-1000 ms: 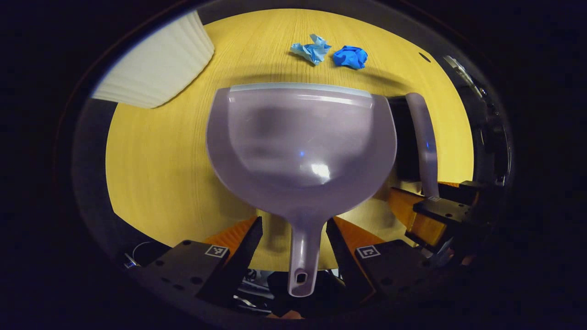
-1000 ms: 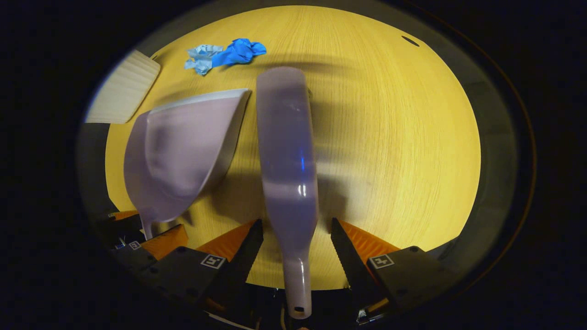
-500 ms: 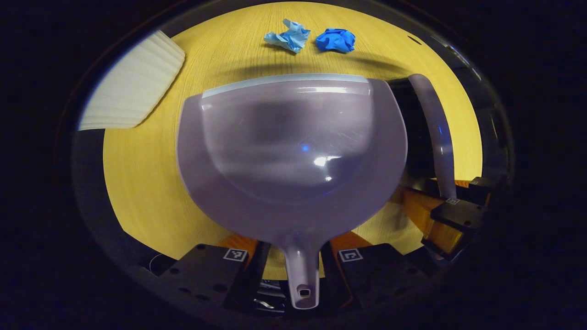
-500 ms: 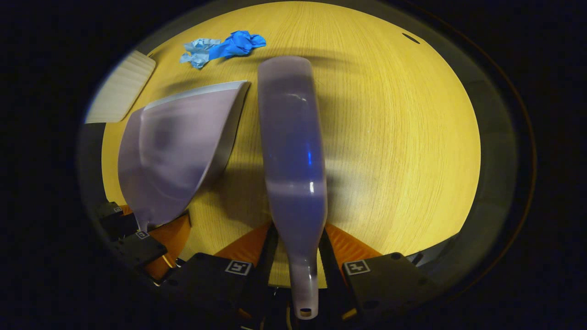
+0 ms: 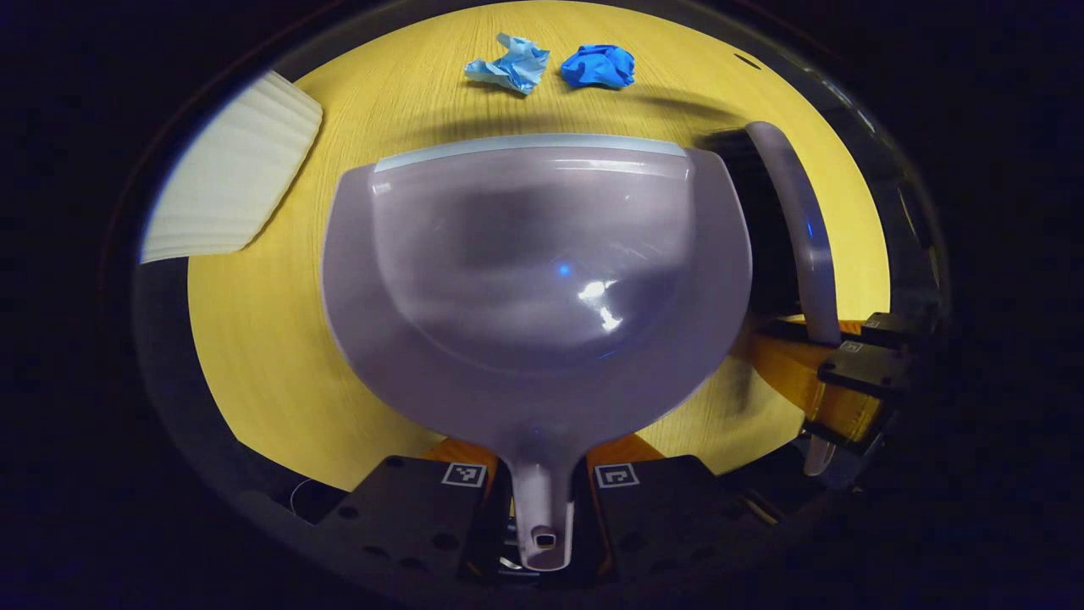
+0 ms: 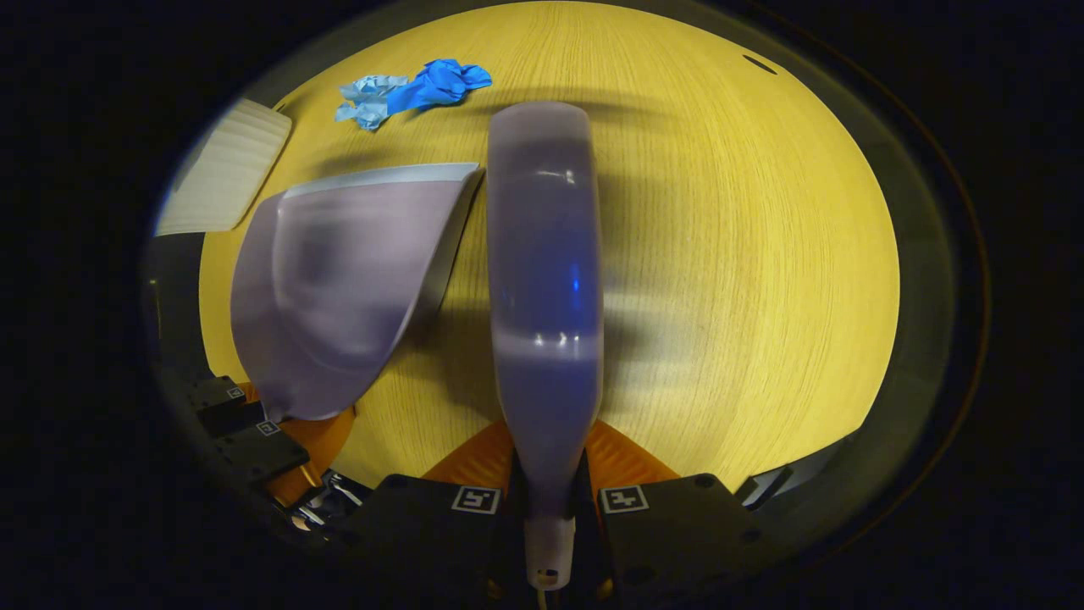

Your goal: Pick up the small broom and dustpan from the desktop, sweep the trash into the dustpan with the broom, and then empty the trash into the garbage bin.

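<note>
Yellow wood-grain desktop (image 5: 279,356) w/ white ribbed bin (image 5: 233,191) at edge.

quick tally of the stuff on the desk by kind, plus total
dustpan: 1
broom: 1
crumpled blue trash, light wad and dark wad: 2
white ribbed bin: 1
total: 5

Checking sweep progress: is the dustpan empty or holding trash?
Empty. The dustpan shows a bare scoop, and both blue wads, light and dark, lie on the desktop beyond its lip.
</note>
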Available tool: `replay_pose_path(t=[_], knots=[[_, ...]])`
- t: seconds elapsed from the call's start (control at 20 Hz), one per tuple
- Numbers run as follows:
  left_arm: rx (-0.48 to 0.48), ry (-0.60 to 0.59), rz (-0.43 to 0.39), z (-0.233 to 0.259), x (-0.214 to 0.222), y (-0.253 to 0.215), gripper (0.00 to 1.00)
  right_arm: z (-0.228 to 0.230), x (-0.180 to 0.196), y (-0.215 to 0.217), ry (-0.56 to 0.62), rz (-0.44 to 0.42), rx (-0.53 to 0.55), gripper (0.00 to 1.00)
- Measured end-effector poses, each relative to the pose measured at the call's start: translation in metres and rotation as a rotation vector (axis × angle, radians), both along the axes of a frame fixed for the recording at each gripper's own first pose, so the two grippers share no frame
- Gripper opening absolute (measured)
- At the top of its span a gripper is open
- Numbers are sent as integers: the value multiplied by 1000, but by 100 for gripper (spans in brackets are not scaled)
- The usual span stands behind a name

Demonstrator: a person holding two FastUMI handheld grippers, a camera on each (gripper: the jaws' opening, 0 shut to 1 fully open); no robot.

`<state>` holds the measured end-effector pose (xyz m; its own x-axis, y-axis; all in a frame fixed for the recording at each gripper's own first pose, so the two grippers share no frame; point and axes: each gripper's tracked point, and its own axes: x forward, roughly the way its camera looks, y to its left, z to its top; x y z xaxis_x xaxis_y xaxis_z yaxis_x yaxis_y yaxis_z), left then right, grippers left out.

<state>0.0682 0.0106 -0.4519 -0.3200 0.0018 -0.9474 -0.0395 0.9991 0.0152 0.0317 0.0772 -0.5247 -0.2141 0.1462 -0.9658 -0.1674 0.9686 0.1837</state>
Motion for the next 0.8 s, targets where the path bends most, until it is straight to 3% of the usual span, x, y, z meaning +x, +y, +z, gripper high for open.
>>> replay_pose_path(t=[0.25,0.5,0.65,0.75,0.8], knots=[[-19,3,23,1,-1,-1,28,4,-1,2,14,16,54,21],[-59,-35,33,9,2,4,25,13,29,-8,-20,16,85,20],[-45,-42,-32,19,4,19,25,19,83,-21,-115,85,57,20],[1,-63,-149,25,6,42,25,23,160,-32,-233,157,20,20],[12,-70,-183,23,5,48,25,20,200,-39,-286,240,-18,20]])
